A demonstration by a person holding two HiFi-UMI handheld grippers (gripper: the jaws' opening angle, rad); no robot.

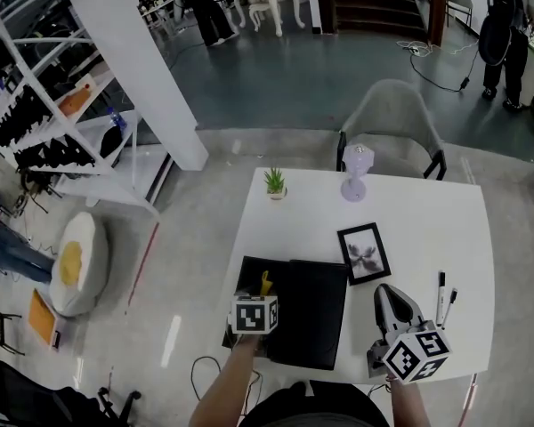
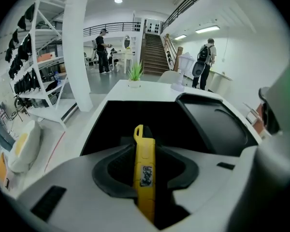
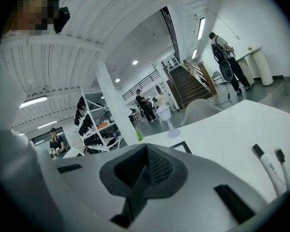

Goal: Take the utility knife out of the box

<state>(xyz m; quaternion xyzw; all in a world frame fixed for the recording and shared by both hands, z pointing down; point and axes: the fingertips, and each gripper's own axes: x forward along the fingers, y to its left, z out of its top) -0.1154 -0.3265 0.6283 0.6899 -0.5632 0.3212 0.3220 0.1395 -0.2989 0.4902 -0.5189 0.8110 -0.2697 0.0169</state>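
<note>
1. Closing in on the nearest action: the left gripper (image 2: pixel 145 178) has its two pads pressed against the flanks of a slim yellow plastic utility knife (image 2: pixel 144 149). It is a clamp, not a hover.
2. The utility knife stands inside the open tray of the flat black box (image 1: pixel 247 269), with its hooked end poking up past the fingertips. Its long axis runs straight along the line of the jaws and away from the hand. Whether its hidden end rests on the tray floor I cannot tell.
3. That alignment decides the next move. With the grip taken across the thin width, I judge the exit is a lift up and back along that same axis, clear of the box's near wall.
4. To the right of the box, the right gripper (image 3: pixel 144 170) hangs over the white table (image 1: pixel 427 229) with its pads together and nothing between them. The left hand is plainly the nearer one.
5. The box's lid (image 1: pixel 316 314) lies flat, touching the tray's right side.
6. Just past the box's far right corner lies a black-framed picture (image 1: pixel 363 253), and two marker pens (image 1: pixel 443 296) lie well to the right.
7. Farther beyond the box are a small potted plant (image 1: pixel 274 183), a lilac stemmed glass (image 1: pixel 357 172) and, last, a grey chair (image 1: pixel 392 118).
</note>
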